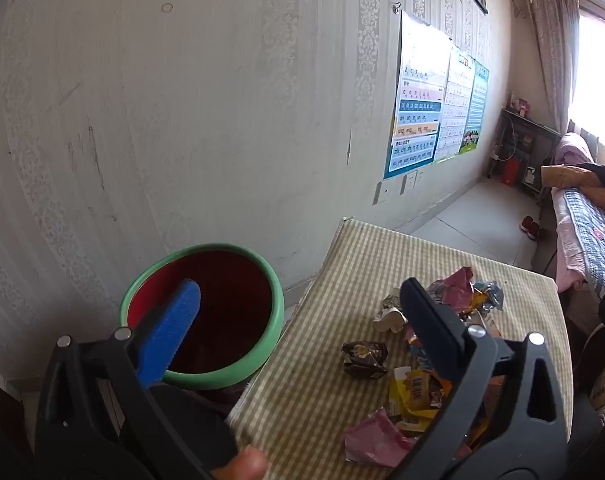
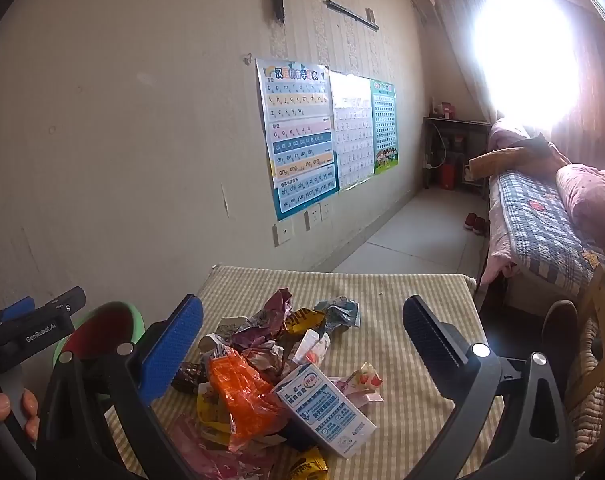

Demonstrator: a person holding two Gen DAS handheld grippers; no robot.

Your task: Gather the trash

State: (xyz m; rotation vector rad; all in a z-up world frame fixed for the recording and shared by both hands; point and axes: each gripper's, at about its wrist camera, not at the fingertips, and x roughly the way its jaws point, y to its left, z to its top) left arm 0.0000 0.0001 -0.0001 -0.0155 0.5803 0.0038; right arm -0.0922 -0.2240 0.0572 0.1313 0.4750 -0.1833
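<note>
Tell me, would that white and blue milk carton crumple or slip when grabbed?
The white and blue milk carton looks boxy and undented, so probably fairly stiff. It lies flat among wrappers on the checked tabletop, so unlikely to roll. Its glossy faces might slip a little.

Pale patterned-wallpaper wall [image 2: 142,120] carries three learning charts [image 2: 302,136] above wall sockets [image 2: 314,214]; light tiled floor [image 2: 414,236] runs to a dark shelf unit [image 2: 454,152], a quilted bed [image 2: 542,224] opposite, and an overexposed curtained window [image 2: 526,48].
</note>
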